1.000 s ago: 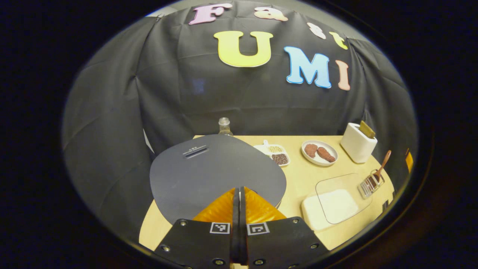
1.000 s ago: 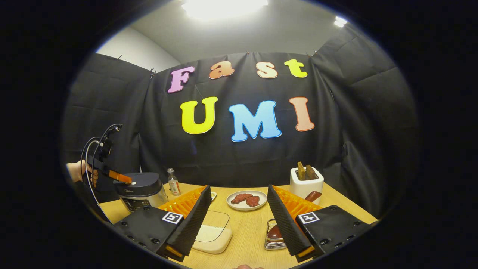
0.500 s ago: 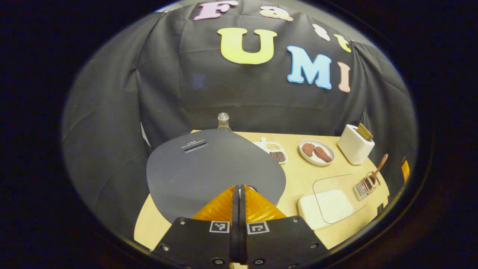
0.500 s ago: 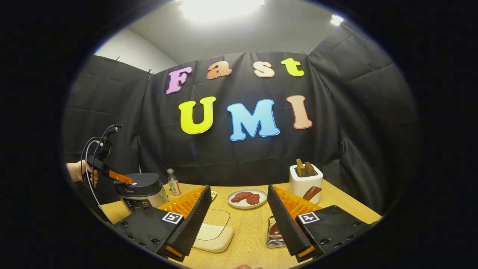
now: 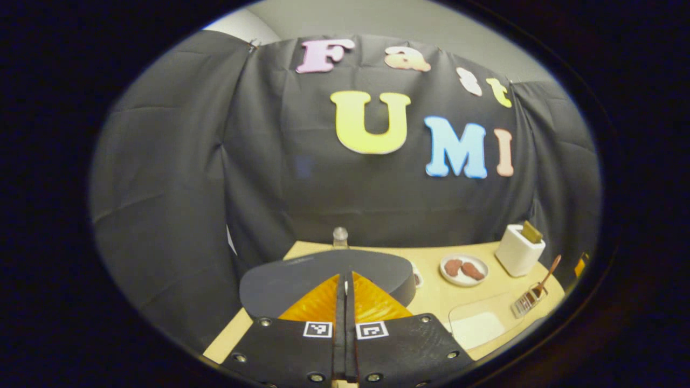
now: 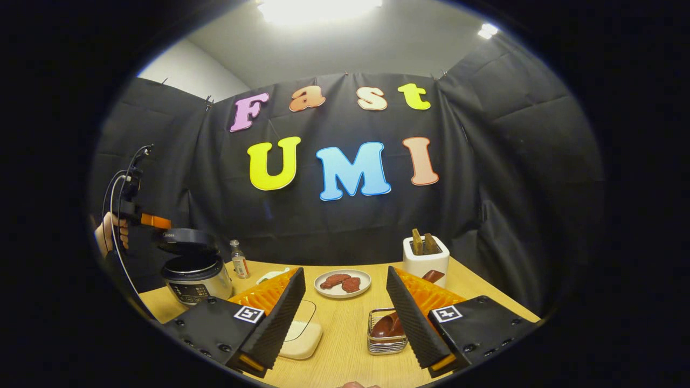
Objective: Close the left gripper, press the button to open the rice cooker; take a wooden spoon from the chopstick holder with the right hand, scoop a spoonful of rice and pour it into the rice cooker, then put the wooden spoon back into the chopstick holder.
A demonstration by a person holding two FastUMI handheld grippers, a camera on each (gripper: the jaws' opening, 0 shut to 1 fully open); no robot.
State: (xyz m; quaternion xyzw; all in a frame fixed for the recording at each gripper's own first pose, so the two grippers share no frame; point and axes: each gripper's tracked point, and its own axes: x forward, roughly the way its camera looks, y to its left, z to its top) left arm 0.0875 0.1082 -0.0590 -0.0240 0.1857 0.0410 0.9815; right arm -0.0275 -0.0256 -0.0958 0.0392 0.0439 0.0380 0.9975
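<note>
Left tongs [image 5: 345, 293] pressed together over cooker lid [image 5: 302, 275]; right gripper view: lid [image 6: 186, 241] popped ajar, right tongs [image 6: 345, 312] spread, empty, near spoon [image 6: 389, 325].

The left gripper [image 5: 345, 302] carries 2 flat black mounting plates studded with silver screws, each bearing a small square black-and-white marker beside the centre seam; ribbed triangular webs rise ahead of the plates. The right gripper [image 6: 345, 307] shows the same black plates, 1 marker apiece, with finely ribbed faces on its 2 fingers [image 6: 277, 318]. In the right gripper view, black cables loop above the hand [image 6: 108, 237] gripping the far device.
</note>
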